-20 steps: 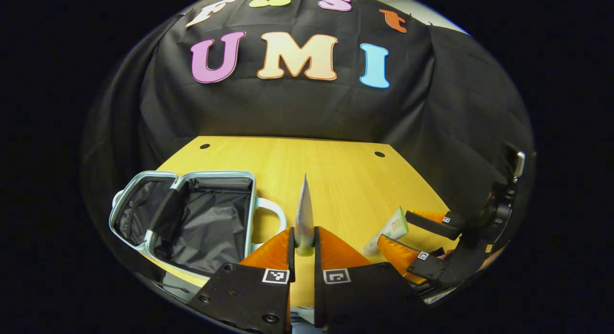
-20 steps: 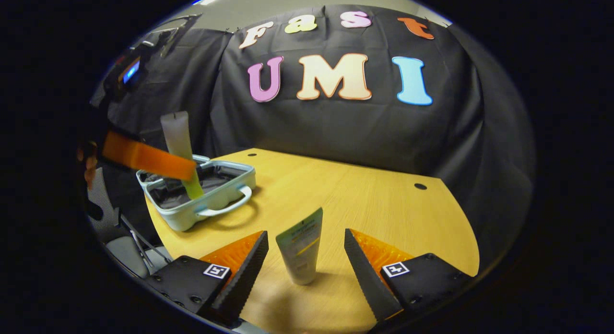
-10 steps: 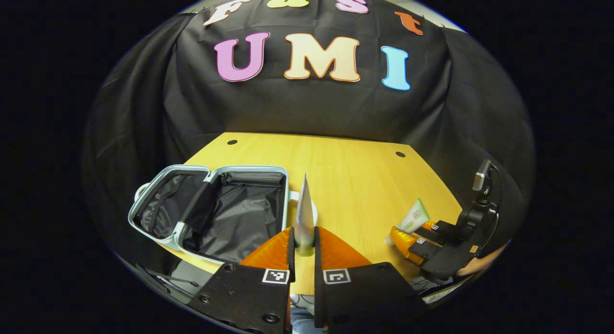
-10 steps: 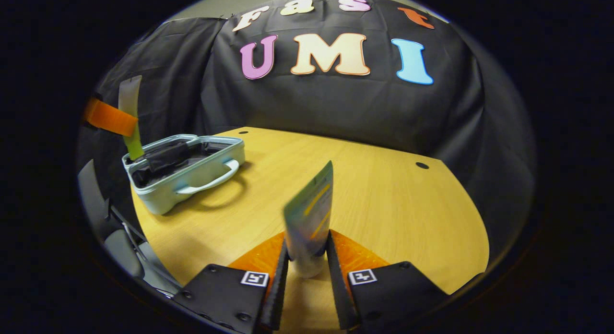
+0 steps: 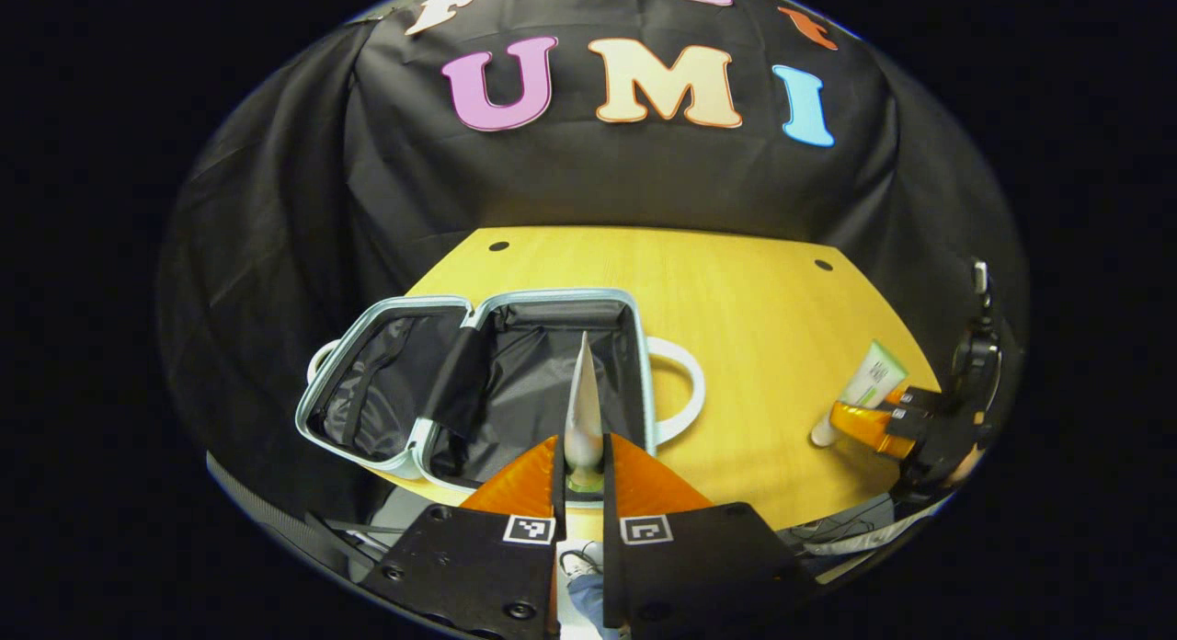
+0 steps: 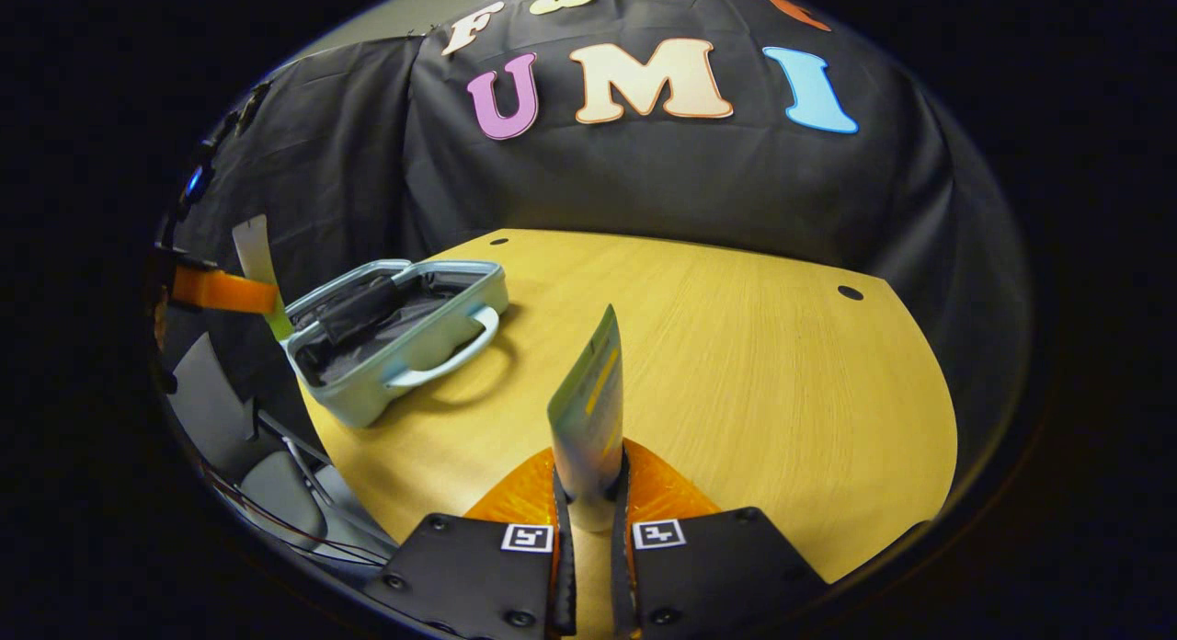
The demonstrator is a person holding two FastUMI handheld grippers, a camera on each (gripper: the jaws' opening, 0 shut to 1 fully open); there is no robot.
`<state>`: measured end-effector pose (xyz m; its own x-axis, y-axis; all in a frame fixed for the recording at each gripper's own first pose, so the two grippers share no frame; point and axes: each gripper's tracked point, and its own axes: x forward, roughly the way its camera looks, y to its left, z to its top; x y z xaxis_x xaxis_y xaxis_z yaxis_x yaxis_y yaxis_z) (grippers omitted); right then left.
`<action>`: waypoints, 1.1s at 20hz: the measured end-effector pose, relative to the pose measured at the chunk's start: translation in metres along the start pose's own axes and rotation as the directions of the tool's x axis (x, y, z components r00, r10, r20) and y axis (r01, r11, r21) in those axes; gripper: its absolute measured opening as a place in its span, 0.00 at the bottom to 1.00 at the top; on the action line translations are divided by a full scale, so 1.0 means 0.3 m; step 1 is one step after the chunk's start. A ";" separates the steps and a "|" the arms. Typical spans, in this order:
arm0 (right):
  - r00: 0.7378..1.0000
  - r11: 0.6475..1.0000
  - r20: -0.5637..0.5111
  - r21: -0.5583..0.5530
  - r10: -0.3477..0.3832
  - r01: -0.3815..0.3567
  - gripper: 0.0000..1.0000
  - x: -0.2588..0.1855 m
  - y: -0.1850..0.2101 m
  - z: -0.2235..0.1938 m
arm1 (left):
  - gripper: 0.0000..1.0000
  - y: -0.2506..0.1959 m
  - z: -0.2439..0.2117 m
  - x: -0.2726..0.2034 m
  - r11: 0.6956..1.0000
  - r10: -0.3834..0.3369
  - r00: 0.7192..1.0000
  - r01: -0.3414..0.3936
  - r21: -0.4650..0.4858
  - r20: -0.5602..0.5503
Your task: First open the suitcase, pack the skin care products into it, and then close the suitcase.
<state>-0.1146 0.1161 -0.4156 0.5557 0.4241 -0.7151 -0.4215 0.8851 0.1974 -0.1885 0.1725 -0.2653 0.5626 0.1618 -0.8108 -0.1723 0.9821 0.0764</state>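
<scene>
— Where is the suitcase (image 5: 478,382)?
— It lies open on the yellow desk (image 5: 736,291), near the desk's front edge. Both halves show black lining. A black strap (image 5: 451,382) runs across the middle, where the two halves meet. A white handle (image 5: 685,392) sticks out on one side.
— Is anything in it?
— Nothing can be seen inside but the lining and the strap.
— What does the left claw (image 5: 581,456) do?
— Its two fingers are pinched tight on a silver tube (image 5: 583,410). The tube points up and hangs in front of the open suitcase, over its near edge. In the right gripper view, that tube (image 6: 256,263) is just beside the suitcase (image 6: 405,332).
— And the right claw (image 6: 588,502)?
— It is pinched tight too. It holds a white and green tube (image 6: 588,410) with its cap down by the fingers. The tube is over the desk, well apart from the suitcase.
— Can the left gripper view see that one?
— Yes. The white and green tube (image 5: 860,392) is at the far right, by the desk's edge, in the right claw (image 5: 869,424).
</scene>
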 end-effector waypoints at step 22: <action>0.966 0.976 -0.214 0.191 0.142 -0.102 0.17 0.214 0.859 0.174 | 0.22 0.252 -0.200 0.427 0.944 -0.301 0.886 0.330 0.023 -0.352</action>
<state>-0.1502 0.3814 -0.3756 0.3239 0.4950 -0.8062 -0.3307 0.8577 0.3937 -0.1779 0.2615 -0.3984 0.2658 -0.1867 -0.9458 0.0413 0.9824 -0.1823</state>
